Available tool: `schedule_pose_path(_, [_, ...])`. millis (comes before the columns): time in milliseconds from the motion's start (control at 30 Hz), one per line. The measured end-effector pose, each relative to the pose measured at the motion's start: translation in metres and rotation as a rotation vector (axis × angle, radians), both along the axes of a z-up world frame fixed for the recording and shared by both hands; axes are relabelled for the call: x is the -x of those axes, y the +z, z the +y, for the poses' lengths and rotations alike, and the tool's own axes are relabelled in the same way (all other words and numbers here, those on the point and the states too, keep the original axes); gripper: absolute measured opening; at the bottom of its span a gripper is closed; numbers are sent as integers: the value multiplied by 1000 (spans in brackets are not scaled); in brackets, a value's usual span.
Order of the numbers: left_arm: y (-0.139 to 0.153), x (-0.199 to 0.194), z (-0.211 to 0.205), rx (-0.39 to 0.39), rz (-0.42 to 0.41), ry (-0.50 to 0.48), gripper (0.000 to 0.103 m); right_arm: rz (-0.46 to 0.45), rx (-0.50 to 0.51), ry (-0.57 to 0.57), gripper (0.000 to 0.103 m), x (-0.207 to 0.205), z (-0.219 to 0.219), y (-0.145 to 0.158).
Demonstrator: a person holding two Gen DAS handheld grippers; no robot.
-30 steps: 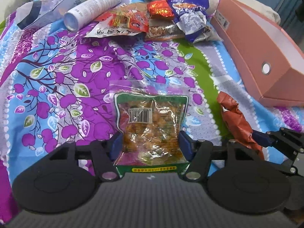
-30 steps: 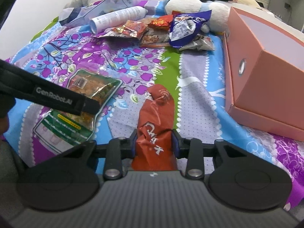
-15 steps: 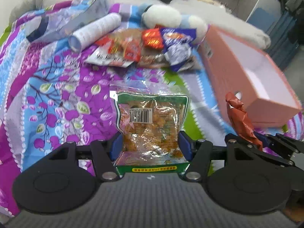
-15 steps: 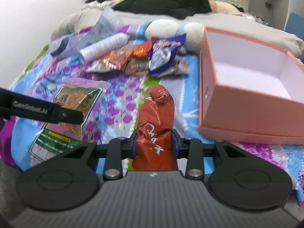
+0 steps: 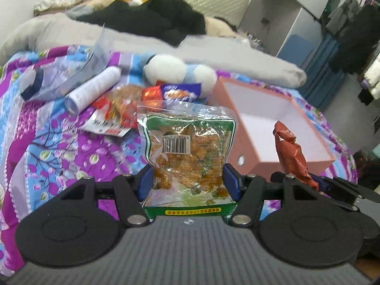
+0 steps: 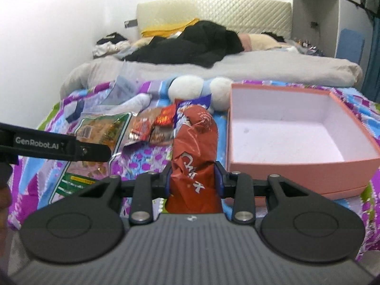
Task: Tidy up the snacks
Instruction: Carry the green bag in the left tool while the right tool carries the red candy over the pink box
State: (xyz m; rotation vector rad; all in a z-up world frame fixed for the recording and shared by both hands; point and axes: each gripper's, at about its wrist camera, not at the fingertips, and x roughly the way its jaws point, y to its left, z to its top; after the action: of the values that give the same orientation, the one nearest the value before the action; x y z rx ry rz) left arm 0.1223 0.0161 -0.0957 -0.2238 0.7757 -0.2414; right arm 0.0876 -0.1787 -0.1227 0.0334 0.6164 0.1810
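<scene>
My left gripper (image 5: 188, 180) is shut on a clear green-edged snack bag (image 5: 188, 152) with orange pieces, held up above the bedspread. My right gripper (image 6: 193, 178) is shut on a crumpled red snack packet (image 6: 194, 152), also lifted; the packet shows in the left wrist view (image 5: 293, 156) too. An open pink box (image 6: 285, 163) with a white inside stands to the right, its inside bare in both views (image 5: 251, 152). A pile of other snack packets (image 6: 154, 123) lies on the bedspread behind.
A white tube (image 5: 93, 90), a plastic bag (image 5: 71, 76) and a white and blue plush toy (image 5: 180, 71) lie beyond the pile. A grey duvet (image 6: 237, 68) with black clothes (image 6: 190, 45) lies further back. A white cabinet (image 5: 280, 16) stands at the right.
Both grippers have risen from the bedspread with their packets. The views have tilted up, so the inside of the pink box and the far end of the bed now show.
</scene>
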Motion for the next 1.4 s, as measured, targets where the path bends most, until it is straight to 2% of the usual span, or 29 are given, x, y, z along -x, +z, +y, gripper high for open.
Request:
schedule_pose_path(333, [29,12,-28,49,-49,-67,67,-55,3,-36,38,18,-16,27])
schedule_pose_path(800, [30,-6,-71,66,-33,-135,67,-31,-14,-100,38,17,-47,25])
schedule_pose_path(1133, [19,-61,-113,59,2,-184,67,8,-31,-140,38,-11,-78,14])
schedule_pose_path(1400, [8,-130,-158,52,30,-237,67,34,-28,-181,38,-64,-111,4])
